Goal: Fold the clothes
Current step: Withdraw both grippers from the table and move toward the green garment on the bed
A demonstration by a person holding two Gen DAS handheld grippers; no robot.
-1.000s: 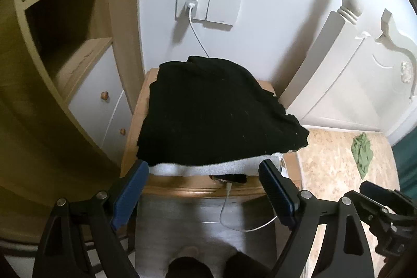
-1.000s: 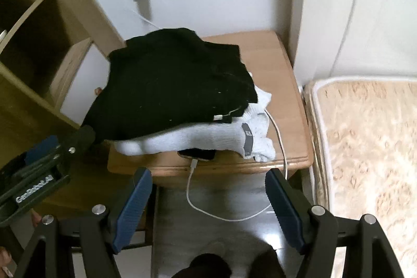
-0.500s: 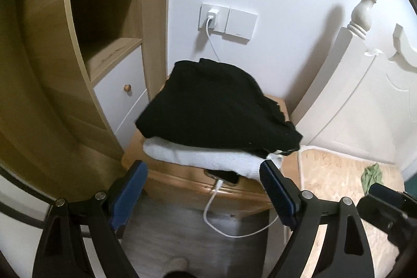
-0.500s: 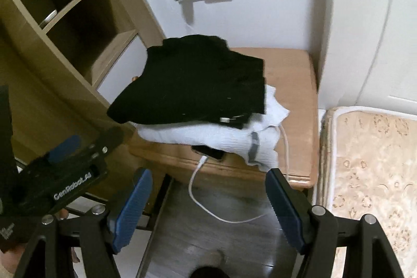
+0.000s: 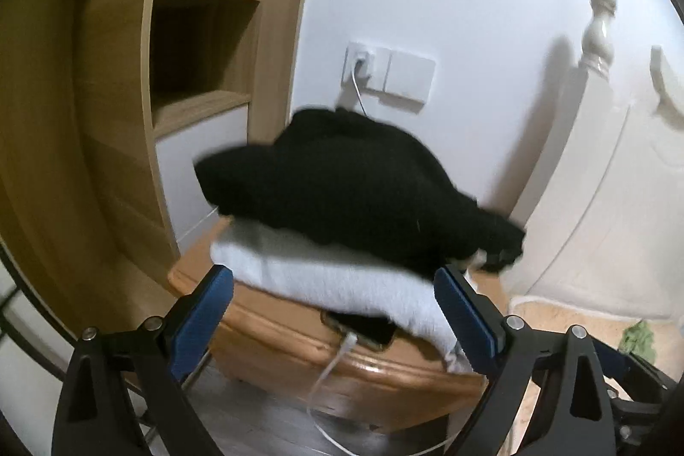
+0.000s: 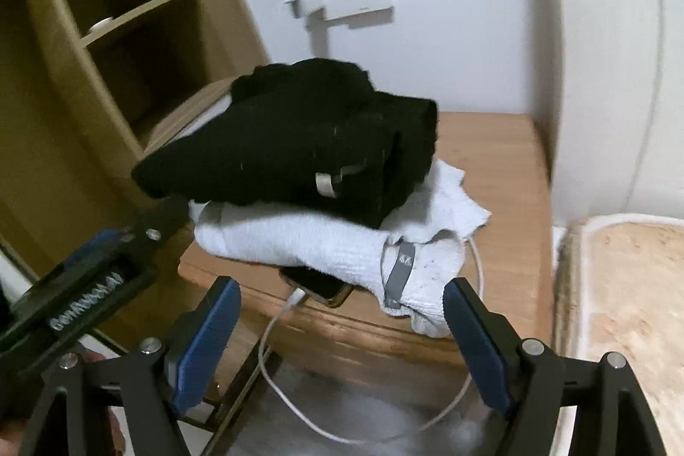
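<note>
Both tongs stand wide, jaws opening, nothing between the pads. The left tongs (image 5: 333, 310) point at the near edge of the white garment (image 5: 325, 276), just ahead of them. The right tongs (image 6: 342, 332) face its grey tag end (image 6: 397, 272), with the phone (image 6: 316, 283) under it and the cable (image 6: 273, 328) hanging down. The black garment (image 6: 290, 144) lies folded on the white one, both on the nightstand (image 6: 504, 165). Beyond are the wall socket (image 5: 387, 73), the shelves (image 5: 201, 41) far left and the bed (image 6: 632, 285) to the right.

A black garment (image 6: 290, 139) tops a white one (image 6: 325, 242) on a light-brown wooden nightstand (image 6: 504, 174).
</note>
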